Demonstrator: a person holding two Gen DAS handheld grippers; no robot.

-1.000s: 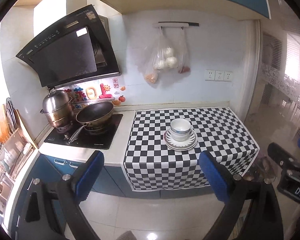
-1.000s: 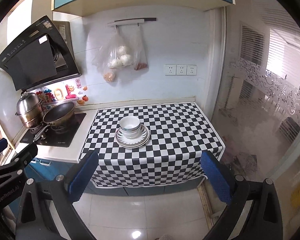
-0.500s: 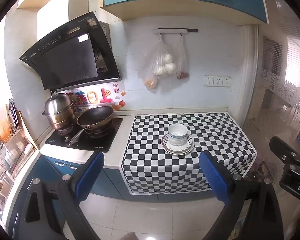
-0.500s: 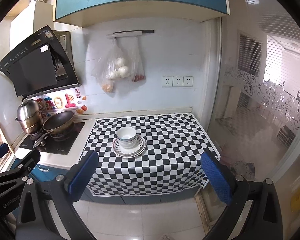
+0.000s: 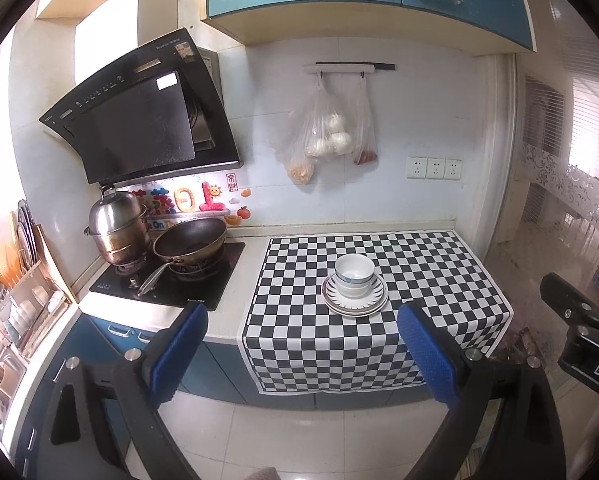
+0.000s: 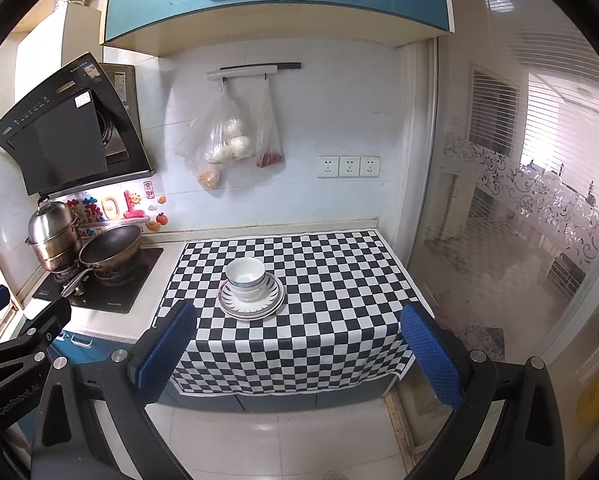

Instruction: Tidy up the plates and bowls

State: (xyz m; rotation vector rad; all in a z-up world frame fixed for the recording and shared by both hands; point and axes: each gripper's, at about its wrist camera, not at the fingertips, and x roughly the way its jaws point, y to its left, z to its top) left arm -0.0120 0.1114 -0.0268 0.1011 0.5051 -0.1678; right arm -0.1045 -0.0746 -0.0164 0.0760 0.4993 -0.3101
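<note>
Your stacked white bowls (image 5: 354, 275) on striped plates (image 5: 354, 299) sit mid-desk, checkered cloth (image 5: 451, 280) bare all round; both tongs, left tongs (image 5: 301, 354) and right tongs (image 6: 299, 354), gape wide, empty.

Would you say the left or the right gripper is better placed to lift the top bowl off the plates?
Probably the left gripper: the bowl sits nearer its centreline, while it lies left of centre for the right gripper. Both are open and well back.

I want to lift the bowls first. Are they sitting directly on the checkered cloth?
No, the stacked bowls rest on a stack of plates, which lies on the checkered cloth.
</note>
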